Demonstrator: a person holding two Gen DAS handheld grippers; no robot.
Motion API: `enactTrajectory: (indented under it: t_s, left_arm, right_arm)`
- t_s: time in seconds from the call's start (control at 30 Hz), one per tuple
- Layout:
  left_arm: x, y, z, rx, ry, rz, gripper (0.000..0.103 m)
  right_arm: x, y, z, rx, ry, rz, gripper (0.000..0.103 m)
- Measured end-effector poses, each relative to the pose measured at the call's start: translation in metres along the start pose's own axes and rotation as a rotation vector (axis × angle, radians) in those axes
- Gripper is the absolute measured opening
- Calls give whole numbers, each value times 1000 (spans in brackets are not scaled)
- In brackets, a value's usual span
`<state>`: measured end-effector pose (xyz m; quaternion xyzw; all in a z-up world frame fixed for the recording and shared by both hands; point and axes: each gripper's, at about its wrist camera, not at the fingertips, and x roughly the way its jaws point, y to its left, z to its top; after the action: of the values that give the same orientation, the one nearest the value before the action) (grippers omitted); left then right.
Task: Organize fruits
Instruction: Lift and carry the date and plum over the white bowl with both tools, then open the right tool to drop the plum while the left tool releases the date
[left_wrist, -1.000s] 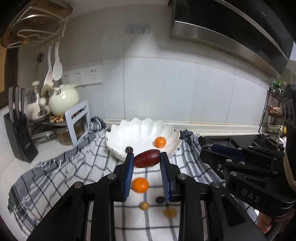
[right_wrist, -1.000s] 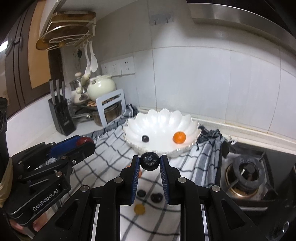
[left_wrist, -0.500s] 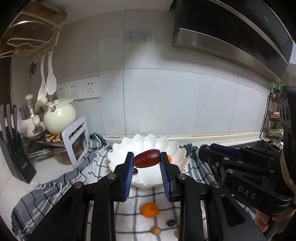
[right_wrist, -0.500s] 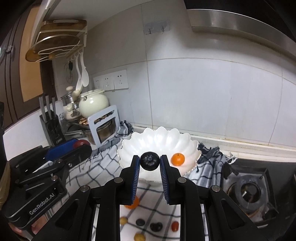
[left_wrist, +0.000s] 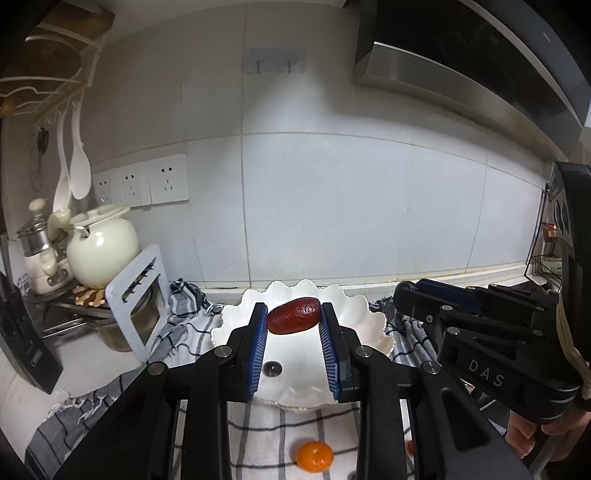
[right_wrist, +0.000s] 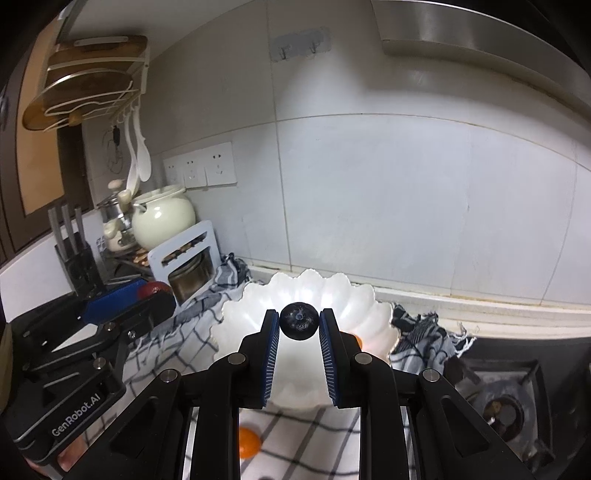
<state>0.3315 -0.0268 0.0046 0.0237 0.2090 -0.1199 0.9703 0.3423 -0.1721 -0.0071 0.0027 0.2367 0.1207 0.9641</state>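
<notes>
Fruits are in transit on both sides, each gripper holding one piece above the white scalloped bowl (left_wrist: 373, 325).

Left side: the left gripper (left_wrist: 294, 321) pinches a red date (left_wrist: 293, 320) between its blue pads at the very tips, over the bowl's interior. One small dark berry (left_wrist: 272, 367) already lies in the bowl. An orange kumquat (left_wrist: 314, 456) rests on the checked cloth (left_wrist: 258, 435) in front of the bowl, not yet collected.

Right side: the right gripper (right_wrist: 299, 320) pinches a blueberry (right_wrist: 299, 319), likewise at the fingertips, over the same bowl (right_wrist: 369, 314).

Risks, as judged:
- Both grips are shallow; a jolt could let either fruit slip early.
- The blueberry is soft, so excess squeeze could crush it.
- Round fruit released from height may bounce or roll over the low scalloped rim onto the cloth.
- The two grippers are close together over one bowl, so a collision could knock a fruit loose.
</notes>
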Motion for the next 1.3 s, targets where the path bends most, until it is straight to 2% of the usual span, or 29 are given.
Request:
enactTrajectory:
  t_s: [0.27,0.5,0.6,0.93,1.3]
  left_arm:
    - [39,18,16,-5,46,-12,29]
    - [78,28,26,-3,105,-11,29]
    - [99,34,29,-24,150,-42,29]
    - [169,44,20,-55,297,-50,29]
    - [230,47,1,-51,443,-50,29]
  right_arm:
    - [40,-11,22,-1,40,-8,24]
    - [89,-21,30,12,125,-10,24]
    - [107,-24,30,17,160,-20,24]
    - [165,-35,24,11,288,-68,24]
    - [209,-51,16,36,398,-92,24]
